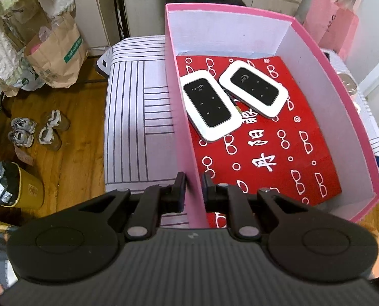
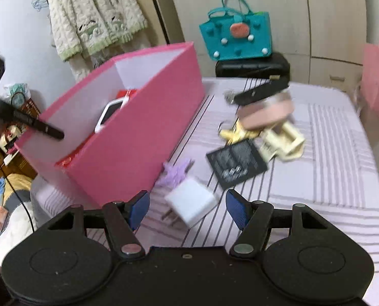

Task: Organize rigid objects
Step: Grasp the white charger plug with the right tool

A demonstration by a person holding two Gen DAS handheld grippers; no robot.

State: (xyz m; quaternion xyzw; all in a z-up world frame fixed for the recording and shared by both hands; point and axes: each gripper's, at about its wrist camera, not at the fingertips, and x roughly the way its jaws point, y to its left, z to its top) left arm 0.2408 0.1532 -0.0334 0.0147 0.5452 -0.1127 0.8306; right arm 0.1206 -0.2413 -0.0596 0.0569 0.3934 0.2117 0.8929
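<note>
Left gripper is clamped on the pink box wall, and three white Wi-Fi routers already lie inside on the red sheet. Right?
Not quite: the left wrist view shows two white Wi-Fi routers on the red sheet, not three. The left gripper is clamped on the pink box wall.

We are pointing our left gripper (image 1: 194,187) steeply down, its jaws pinching a thin wall between them. We are angling our right gripper (image 2: 187,207) downward, its blue-padded jaws standing wide apart, gripping nothing.
</note>
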